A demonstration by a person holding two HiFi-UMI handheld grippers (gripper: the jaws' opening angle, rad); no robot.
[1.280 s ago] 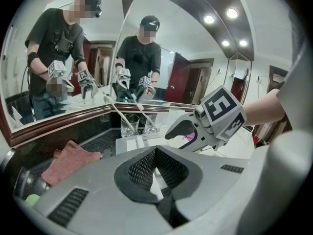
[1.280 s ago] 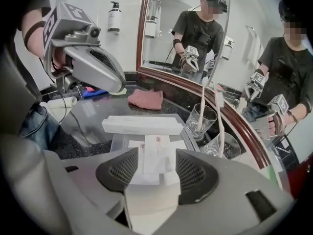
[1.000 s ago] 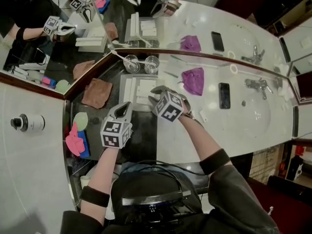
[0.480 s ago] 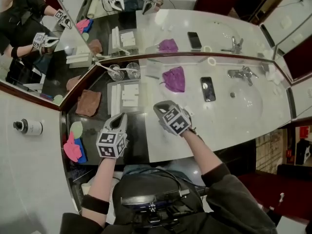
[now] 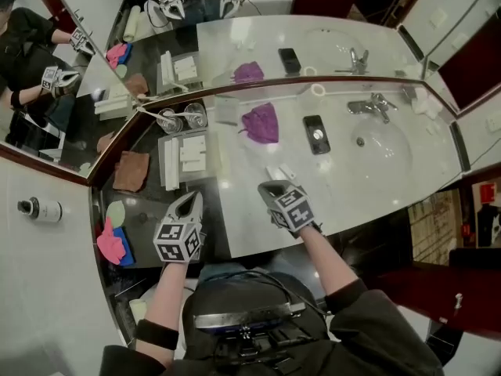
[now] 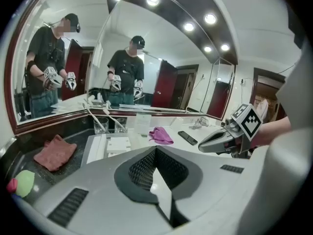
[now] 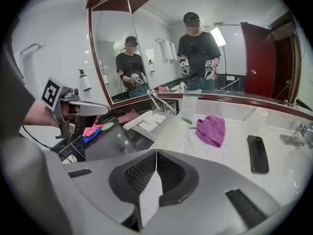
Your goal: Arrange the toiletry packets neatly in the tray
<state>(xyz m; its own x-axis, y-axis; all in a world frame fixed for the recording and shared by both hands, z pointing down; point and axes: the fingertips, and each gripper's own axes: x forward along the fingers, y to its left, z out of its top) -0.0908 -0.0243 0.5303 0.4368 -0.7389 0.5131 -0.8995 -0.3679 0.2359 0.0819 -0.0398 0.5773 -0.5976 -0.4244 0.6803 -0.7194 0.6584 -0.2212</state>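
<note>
A white tray (image 5: pixel 166 164) on the dark counter holds flat white toiletry packets (image 5: pixel 192 153); it also shows in the left gripper view (image 6: pixel 94 145) and the right gripper view (image 7: pixel 138 121). Two loose white packets (image 5: pixel 279 171) lie on the pale counter just beyond my right gripper (image 5: pixel 273 187). Its jaws have just been closing and now stand shut with nothing seen between them (image 7: pixel 156 152). My left gripper (image 5: pixel 192 200) hovers over the dark counter in front of the tray, shut and empty (image 6: pixel 156 149).
A purple cloth (image 5: pixel 261 124), a phone (image 5: pixel 315 134), two glasses (image 5: pixel 182 118) and a sink (image 5: pixel 383 149) with faucet (image 5: pixel 368 106) lie further back. A brown cloth (image 5: pixel 130 171) and pink, blue and green sponges (image 5: pixel 114 237) sit left. Mirrors stand behind the counter.
Both grippers have drawn back from the tray toward the near edge. The right one has swung rightward onto the pale counter and rolled, its jaws having shut.
</note>
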